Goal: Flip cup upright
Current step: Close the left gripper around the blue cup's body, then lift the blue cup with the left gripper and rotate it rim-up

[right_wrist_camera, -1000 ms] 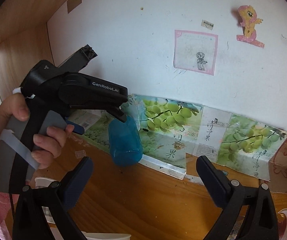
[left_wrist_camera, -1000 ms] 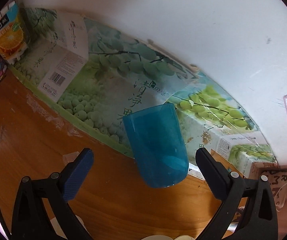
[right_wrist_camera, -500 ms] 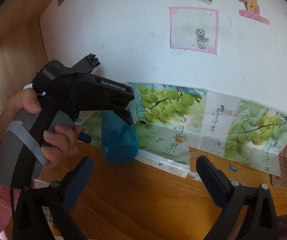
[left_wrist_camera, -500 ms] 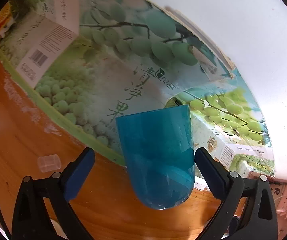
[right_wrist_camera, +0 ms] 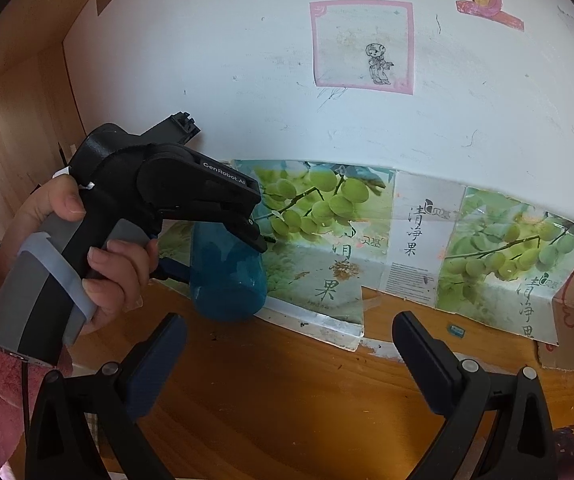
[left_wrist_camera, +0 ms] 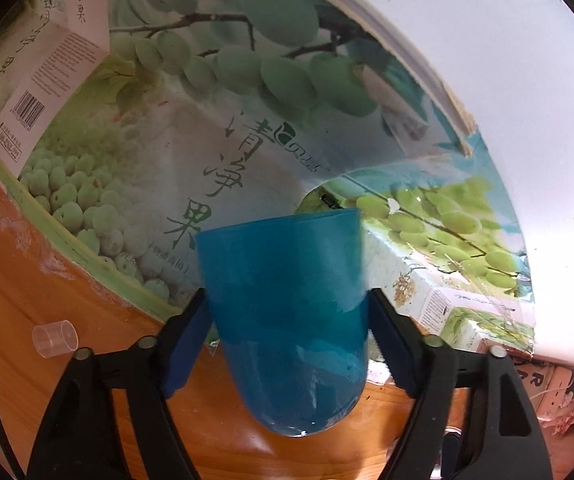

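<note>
Blue translucent plastic cup [left_wrist_camera: 287, 320] sat between the blue pads of the left tool [left_wrist_camera: 287, 344], clamped at its sides, just in front of the grape-printed cardboard [left_wrist_camera: 191, 152] at the far edge of the wooden table [left_wrist_camera: 27, 280]. The right tool [right_wrist_camera: 287, 344] hung spread wide, holding nothing. Smooth walls seemed likely to slip during the turn, or the rim could catch that cardboard.

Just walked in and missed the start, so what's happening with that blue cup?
The left gripper has its two fingers against the sides of the blue cup, which stands on the wooden table by the grape-print boxes. The right gripper is open and holds nothing.
</note>
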`<state>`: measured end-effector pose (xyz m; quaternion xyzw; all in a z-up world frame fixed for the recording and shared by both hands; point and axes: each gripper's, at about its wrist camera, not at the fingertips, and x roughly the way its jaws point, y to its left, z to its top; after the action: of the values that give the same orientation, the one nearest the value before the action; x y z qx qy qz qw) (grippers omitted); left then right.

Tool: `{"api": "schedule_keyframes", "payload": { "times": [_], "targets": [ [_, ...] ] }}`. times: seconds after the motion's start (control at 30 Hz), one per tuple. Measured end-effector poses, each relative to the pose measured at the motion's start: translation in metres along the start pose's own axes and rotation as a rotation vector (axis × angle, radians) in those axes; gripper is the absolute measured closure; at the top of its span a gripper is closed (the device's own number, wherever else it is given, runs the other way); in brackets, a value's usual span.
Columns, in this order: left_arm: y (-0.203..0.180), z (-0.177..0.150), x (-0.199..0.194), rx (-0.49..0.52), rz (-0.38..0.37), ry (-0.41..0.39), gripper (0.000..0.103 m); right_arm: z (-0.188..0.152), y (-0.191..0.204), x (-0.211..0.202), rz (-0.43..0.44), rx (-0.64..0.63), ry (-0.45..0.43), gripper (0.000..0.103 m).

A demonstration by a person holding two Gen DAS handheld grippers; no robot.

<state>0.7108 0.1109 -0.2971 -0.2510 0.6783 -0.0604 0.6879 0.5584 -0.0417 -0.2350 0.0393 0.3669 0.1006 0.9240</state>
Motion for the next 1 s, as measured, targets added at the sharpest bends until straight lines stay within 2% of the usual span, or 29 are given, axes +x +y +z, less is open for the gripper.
{"api": "schedule_keyframes", "payload": {
  "times": [0.27,0.53,0.8,1.0],
  "targets": [
    [-0.004,0.012,0.000,0.000,-0.003,0.049,0.029,0.002,-0.004,-0.001,-0.005,0.028,0.015,0.000],
    [-0.016,-0.004,-0.011,0.066,0.008,0.074,0.029,0.003,-0.002,-0.012,-0.035,0.047,0.032,0.000],
    [-0.031,-0.038,-0.030,0.194,0.030,0.083,0.029,-0.003,0.002,-0.033,-0.069,0.047,0.047,0.000],
    [-0.032,-0.073,-0.042,0.251,0.041,0.101,0.029,-0.009,0.006,-0.055,-0.068,0.077,0.041,0.000]
  ]
}}
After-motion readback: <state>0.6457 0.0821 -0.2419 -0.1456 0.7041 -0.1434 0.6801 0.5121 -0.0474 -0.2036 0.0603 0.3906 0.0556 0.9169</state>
